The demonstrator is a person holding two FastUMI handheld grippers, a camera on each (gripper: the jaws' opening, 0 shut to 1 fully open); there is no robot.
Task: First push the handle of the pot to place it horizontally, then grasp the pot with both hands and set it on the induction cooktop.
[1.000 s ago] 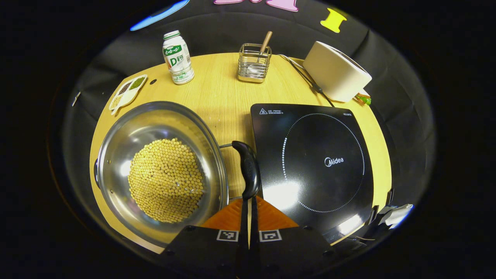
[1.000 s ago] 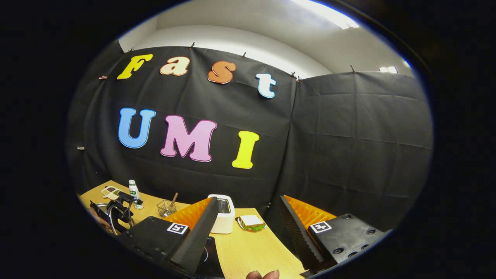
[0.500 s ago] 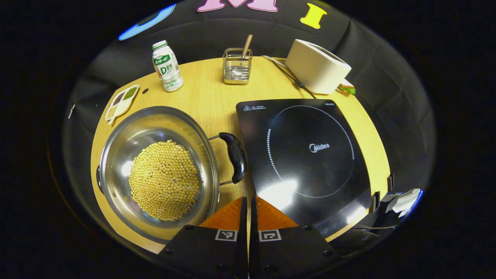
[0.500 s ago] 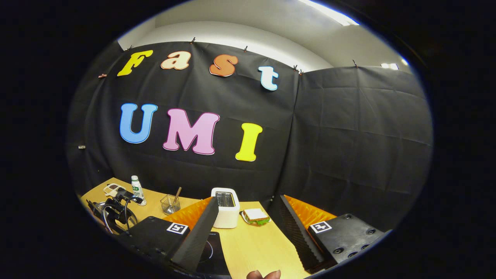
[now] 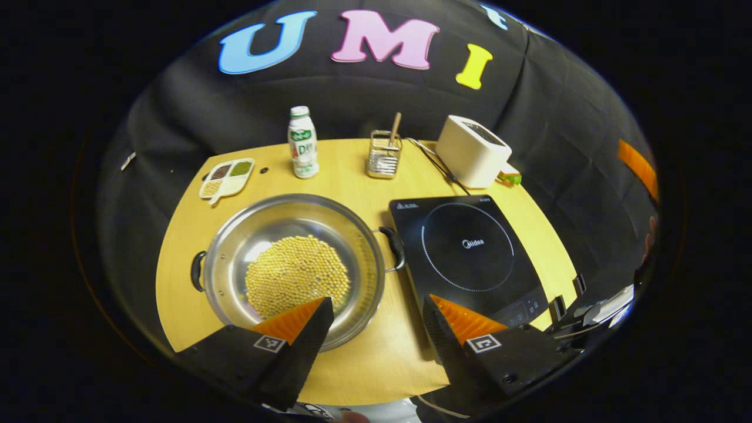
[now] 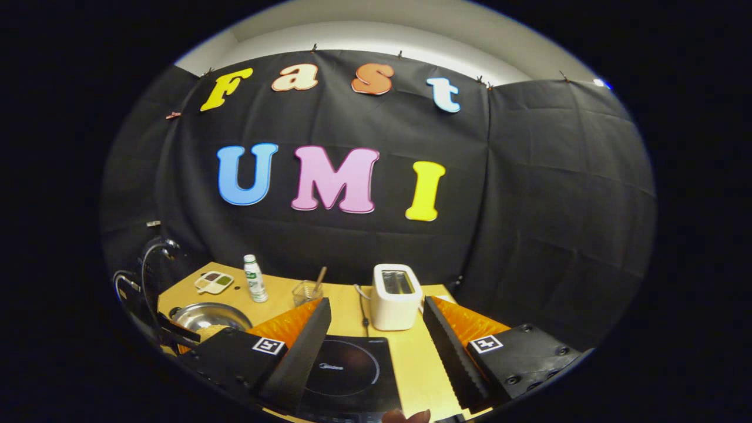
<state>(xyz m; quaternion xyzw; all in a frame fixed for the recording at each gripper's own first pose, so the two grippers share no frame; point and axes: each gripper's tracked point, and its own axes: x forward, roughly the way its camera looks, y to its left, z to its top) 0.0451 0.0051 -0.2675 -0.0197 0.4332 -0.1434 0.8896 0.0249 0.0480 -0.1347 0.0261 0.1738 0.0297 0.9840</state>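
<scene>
Your left hand-held gripper [image 5: 376, 329] has pulled back from the pot [image 5: 294, 267] and its jaws, pressed together a moment ago, now stand spread with nothing between them. The handle [image 5: 395, 247] it was nudging lies flat out from the rim, toward the induction cooktop [image 5: 470, 249], so the push step looks done and the two-handed lift is next.

The pot sits on the table [image 5: 364, 364], just beside the cooktop, with soybeans [image 5: 296, 276] heaped in its middle. Its other handle [image 5: 197, 271] points away from the cooktop, near the table's edge, so come at it from outside. Your right hand-held gripper [image 6: 376, 341] hangs spread and empty above the cooktop's near edge. The bottle [image 5: 304, 150], the utensil rack [image 5: 383, 155] and the toaster [image 5: 473, 150] stand well behind the cooktop, leaving the way across open.
</scene>
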